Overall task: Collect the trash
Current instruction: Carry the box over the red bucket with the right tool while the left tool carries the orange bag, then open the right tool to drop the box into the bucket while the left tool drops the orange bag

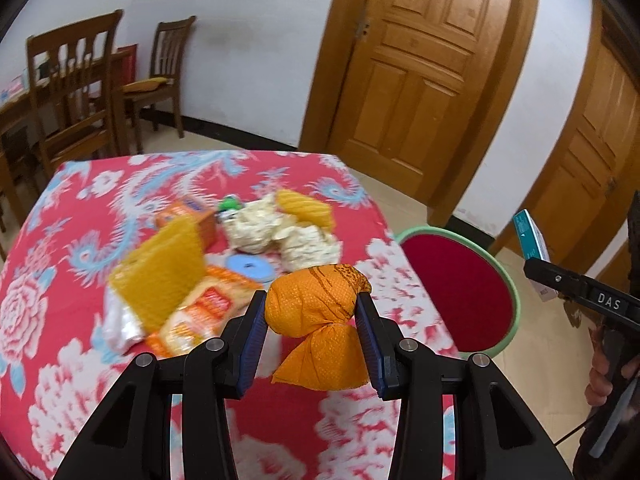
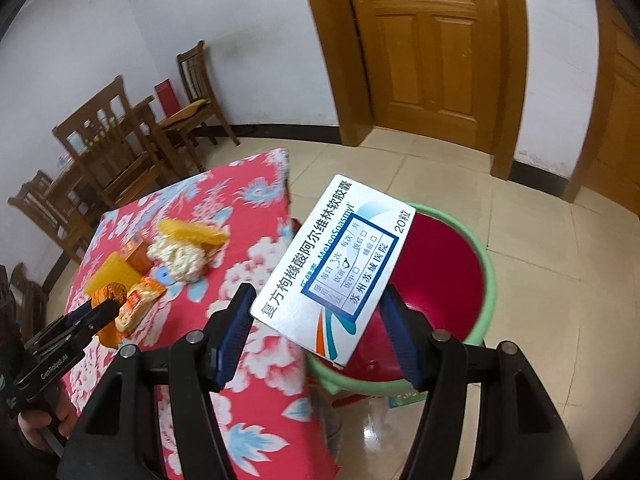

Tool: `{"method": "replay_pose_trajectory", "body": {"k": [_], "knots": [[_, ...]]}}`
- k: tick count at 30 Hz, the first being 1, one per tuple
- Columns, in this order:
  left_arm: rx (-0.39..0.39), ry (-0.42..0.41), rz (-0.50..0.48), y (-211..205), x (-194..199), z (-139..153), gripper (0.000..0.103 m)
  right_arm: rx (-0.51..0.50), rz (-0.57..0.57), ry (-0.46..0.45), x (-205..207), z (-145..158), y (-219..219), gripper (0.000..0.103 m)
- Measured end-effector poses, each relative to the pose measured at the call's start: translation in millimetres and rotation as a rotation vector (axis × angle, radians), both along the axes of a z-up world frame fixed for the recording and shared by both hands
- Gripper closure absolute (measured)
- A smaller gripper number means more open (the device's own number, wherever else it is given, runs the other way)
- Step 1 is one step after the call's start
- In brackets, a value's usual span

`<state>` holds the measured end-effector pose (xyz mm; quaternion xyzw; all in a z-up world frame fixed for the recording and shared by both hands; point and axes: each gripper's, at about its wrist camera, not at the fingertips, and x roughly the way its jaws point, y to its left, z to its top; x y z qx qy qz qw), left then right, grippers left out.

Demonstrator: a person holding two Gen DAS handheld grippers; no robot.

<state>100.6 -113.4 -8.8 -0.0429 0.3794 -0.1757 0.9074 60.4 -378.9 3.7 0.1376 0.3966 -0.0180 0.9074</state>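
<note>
Trash pile [image 1: 240,240] on the desk [image 1: 80,208], near its far right corner. Bin [image 1: 460,292] on the floor, just right of the desk. Chairs [image 1: 76,92] far left. Door [image 1: 416,64] far behind.

1. Orange dotted cloth bundle [image 1: 316,316] with dark brown lines, between blue pads [image 1: 253,350].
2. Red tablecloth [image 1: 80,208], white and light-blue flowers, beneath.
3. White medicine box [image 2: 332,268], blue-framed label, teal and orange swoosh.
4. Red bin [image 2: 486,280], mint-green rim, behind box.
5. Cream crumpled paper [image 1: 276,232], yellow honeycomb sheet [image 1: 160,280] ahead.
</note>
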Motion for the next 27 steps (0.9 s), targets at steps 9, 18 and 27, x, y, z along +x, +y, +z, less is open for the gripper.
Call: {"method": "replay_pose_trajectory", "body": {"k": [9, 18, 27], "knots": [[0.011, -0.001, -0.098, -53, 12, -1, 0.058, 0.022, -0.036, 0.058, 7, -29, -34, 0.037], [0.01, 0.032, -0.17, -97, 29, -16, 0.058, 0.029, -0.049, 0.101, 20, -51, -51, 0.037], [0.015, 0.069, -0.209, -126, 38, -32, 0.058, 0.025, -0.049, 0.117, 30, -61, -65, 0.036]]}}
